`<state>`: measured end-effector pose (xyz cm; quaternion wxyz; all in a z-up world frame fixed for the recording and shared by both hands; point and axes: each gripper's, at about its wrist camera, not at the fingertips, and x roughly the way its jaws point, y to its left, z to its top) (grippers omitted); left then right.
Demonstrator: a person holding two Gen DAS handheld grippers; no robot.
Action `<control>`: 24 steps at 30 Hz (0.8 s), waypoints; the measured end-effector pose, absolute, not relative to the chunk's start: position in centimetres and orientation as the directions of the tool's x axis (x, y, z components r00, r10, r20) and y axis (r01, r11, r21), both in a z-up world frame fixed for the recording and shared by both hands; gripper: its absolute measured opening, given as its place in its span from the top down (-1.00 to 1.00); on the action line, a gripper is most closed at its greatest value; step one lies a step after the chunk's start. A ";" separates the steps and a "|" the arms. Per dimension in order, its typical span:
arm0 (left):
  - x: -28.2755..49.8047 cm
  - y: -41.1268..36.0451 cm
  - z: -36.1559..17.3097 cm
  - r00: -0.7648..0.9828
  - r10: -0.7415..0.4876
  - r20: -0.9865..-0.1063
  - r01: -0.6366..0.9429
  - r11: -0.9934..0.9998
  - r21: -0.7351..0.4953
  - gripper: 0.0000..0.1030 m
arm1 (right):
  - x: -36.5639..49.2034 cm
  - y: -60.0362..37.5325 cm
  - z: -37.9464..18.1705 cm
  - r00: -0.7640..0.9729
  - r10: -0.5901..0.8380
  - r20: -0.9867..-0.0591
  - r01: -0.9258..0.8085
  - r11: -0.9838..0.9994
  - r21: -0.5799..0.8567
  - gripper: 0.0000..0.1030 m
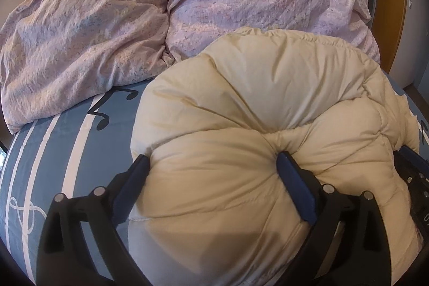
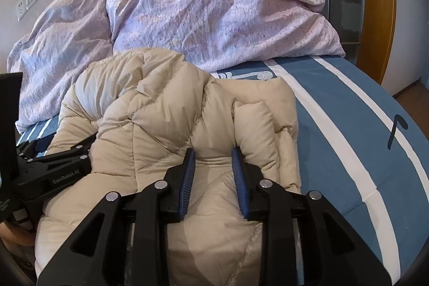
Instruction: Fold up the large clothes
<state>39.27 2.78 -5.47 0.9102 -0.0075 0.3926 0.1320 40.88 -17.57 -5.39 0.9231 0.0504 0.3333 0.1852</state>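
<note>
On the bed, just in front of the pink duvet, lies the cream puffer jacket, already bunched into a thick bundle, so I judge the fold approx. half done or more.

Left side first: my left claw has its jaws spread wide w/ a fat bulge of jacket swelling between them; one pad digs into a seam, the other sits at the bundle's edge. I read it as pressing or straddling, not clenched.

Moving right: my right claw straddles a ridge of jacket, jaws part-spread, pads touching fabric both sides; whether it truly grips, can't tell. Right of it a narrow roll, maybe a sleeve, lies on the bundle.

Left to do, imo: flatten the puff, tuck that loose roll, square the edges. Bundle sits lumpy, seams skewed.
</note>
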 end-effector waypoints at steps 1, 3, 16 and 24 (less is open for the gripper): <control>39.3 2.8 -5.5 0.657 0.231 -0.717 -0.246 0.965 0.086 -0.86 | 40.9 -17.6 -5.3 0.707 0.379 -0.596 -0.311 0.925 0.219 0.31; 39.3 2.9 -5.5 0.657 0.225 -0.720 -0.246 0.966 0.078 -0.87 | 40.8 -17.5 -5.0 0.706 0.386 -0.594 -0.317 0.922 0.222 0.19; 39.3 3.1 -5.6 0.660 0.214 -0.720 -0.249 0.967 0.059 -0.88 | 41.0 -17.2 -5.1 0.708 0.369 -0.602 -0.318 0.928 0.194 -0.31; 39.4 3.2 -5.6 0.656 0.213 -0.725 -0.257 0.965 0.050 -0.89 | 41.9 -16.4 -6.4 0.676 0.344 -0.652 -0.314 0.934 0.168 -0.32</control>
